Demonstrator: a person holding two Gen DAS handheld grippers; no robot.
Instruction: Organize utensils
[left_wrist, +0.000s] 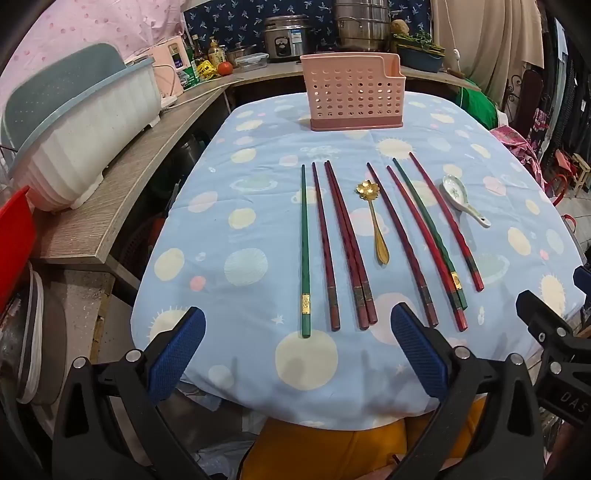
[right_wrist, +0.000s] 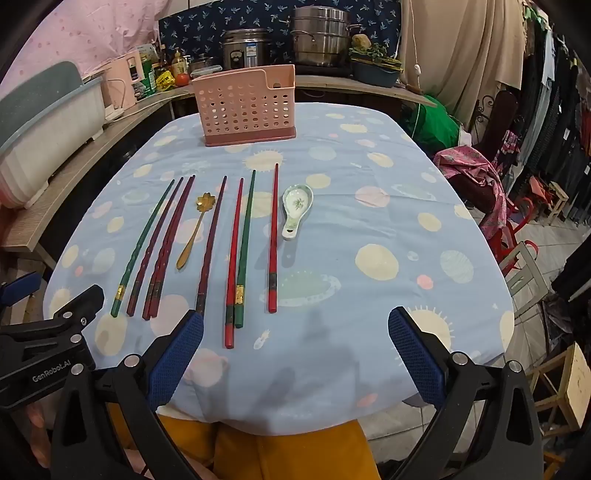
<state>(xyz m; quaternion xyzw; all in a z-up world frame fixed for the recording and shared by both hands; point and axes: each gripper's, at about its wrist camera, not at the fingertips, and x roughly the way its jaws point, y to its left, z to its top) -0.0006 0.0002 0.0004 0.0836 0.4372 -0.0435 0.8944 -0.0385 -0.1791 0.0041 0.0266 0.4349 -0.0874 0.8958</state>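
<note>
One table under a blue spotted cloth (left_wrist: 258, 229) carries a pink perforated utensil holder (left_wrist: 354, 99) at its far end, eight chopsticks (left_wrist: 345, 243), a ceramic spoon (right_wrist: 295, 210) and a gold spoon (left_wrist: 373, 218); left gripper (left_wrist: 297, 354) and right gripper (right_wrist: 295, 354) hover spread wide, empty.

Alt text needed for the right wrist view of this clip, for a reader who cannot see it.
The open right gripper hovers empty over the near edge of a blue patterned tablecloth. Eight red and green chopsticks, a gold spoon and a white ceramic spoon lie in a row. A pink perforated utensil holder stands behind them.
</note>
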